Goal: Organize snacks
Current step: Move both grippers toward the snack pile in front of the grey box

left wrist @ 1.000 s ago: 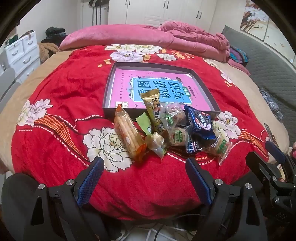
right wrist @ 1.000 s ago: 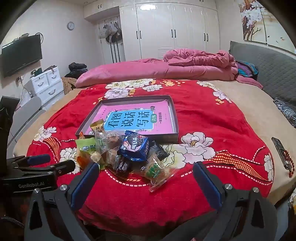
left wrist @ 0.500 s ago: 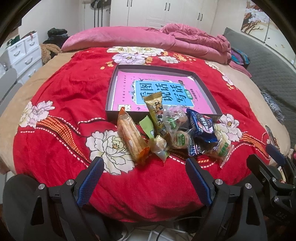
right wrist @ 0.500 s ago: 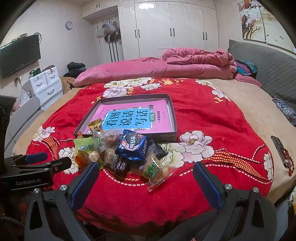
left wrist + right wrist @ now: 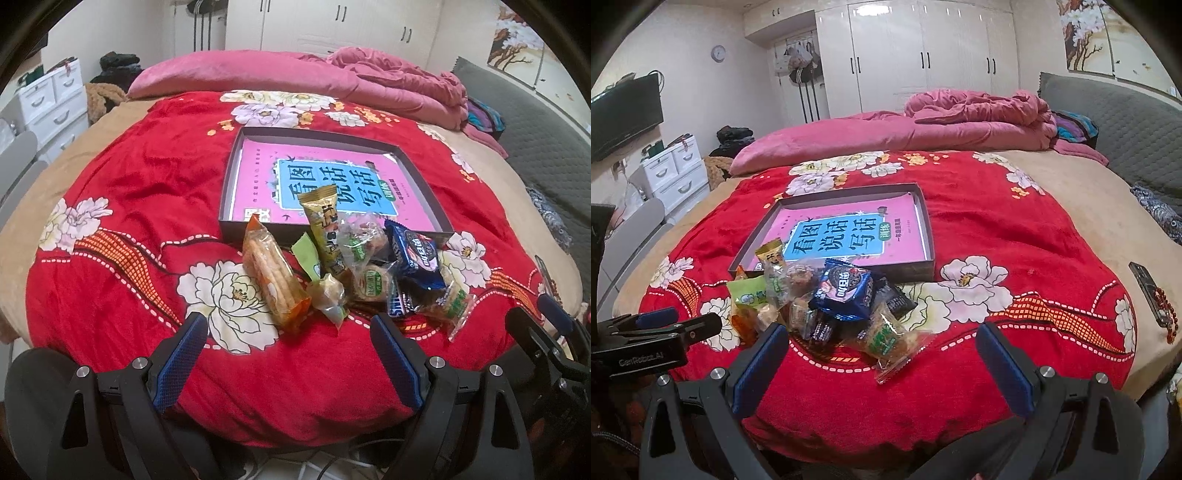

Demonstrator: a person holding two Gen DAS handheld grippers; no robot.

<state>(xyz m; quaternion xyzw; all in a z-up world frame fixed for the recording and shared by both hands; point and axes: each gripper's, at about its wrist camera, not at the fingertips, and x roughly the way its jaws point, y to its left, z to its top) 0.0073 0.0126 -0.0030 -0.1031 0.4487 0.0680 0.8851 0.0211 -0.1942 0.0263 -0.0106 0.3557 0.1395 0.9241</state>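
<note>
A pile of wrapped snacks lies on the red floral blanket in front of a shallow dark tray (image 5: 226, 192) (image 5: 929, 236) that holds a pink book. The pile includes an orange cracker pack (image 5: 275, 278), a gold-brown bar (image 5: 325, 229), a blue Oreo pack (image 5: 415, 254) (image 5: 846, 290) and a clear green-label cake pack (image 5: 448, 302) (image 5: 886, 338). My left gripper (image 5: 288, 352) is open and empty just short of the cracker pack. My right gripper (image 5: 881, 363) is open and empty just short of the cake pack.
The red blanket (image 5: 129, 206) covers a round bed with pink bedding (image 5: 923, 129) at the back. A dark remote and red beads (image 5: 1148, 291) lie at the bed's right edge. White drawers (image 5: 672, 173) stand at the left.
Both grippers have moved a little forward toward the snack pile. Both stay open and the snacks have not moved.
</note>
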